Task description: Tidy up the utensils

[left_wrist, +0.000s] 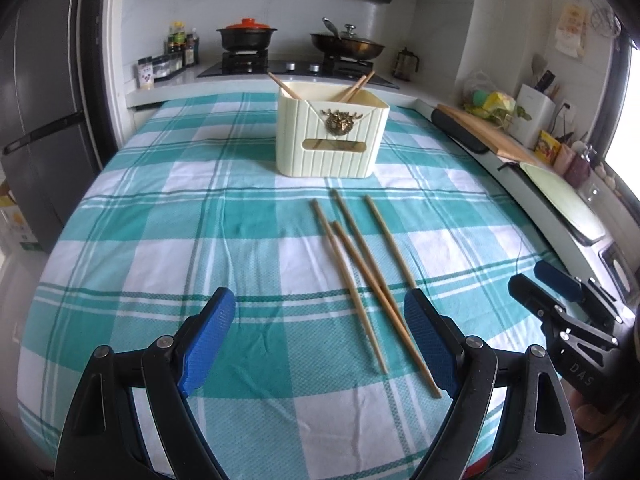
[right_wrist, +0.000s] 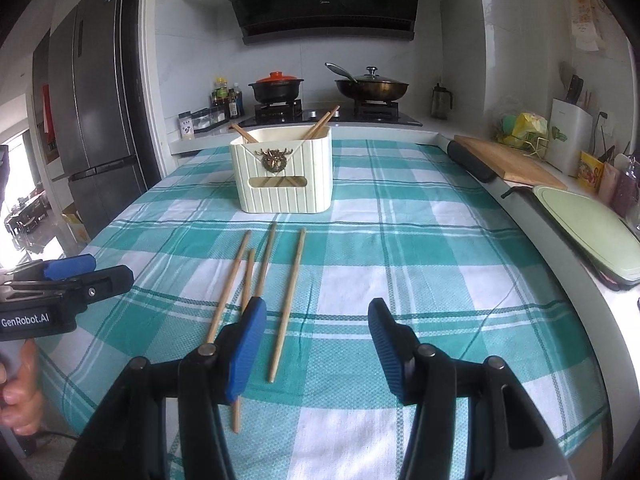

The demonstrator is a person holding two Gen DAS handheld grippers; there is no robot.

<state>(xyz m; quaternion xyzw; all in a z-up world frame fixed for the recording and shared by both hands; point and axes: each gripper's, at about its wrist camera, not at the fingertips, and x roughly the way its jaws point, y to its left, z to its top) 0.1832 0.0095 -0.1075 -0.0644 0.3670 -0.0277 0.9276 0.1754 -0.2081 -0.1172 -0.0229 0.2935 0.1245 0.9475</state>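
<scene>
Chopsticks point(left_wrist: 362, 276), four loose bamboo ones, are lying on the teal-and-white checked tablecloth point(left_wrist: 160, 240) just ahead of my grippers, two of them crossing near their middles, the rightmost one point(right_wrist: 289, 304) lying apart. I'm holding my left gripper point(left_wrist: 320, 344) released, jaws spread wide, nothing between the blue pads point(left_wrist: 208, 336), hovering low with the near chopstick ends by its right pad. I'm keeping my right gripper point(right_wrist: 316, 348) released too, empty, its left pad sitting over the near chopstick ends. Farther back, the cream ribbed utensil holder point(left_wrist: 330, 140) with a brass emblem is standing upright on the cloth, with more chopsticks point(right_wrist: 320, 124) leaning inside it. Behind that, a black clay pot with orange lid point(left_wrist: 247, 34) and a lidded wok point(left_wrist: 347, 42) are sitting on the gas stove. A wooden cutting board point(right_wrist: 508, 158) is lying on the counter to the right.
</scene>
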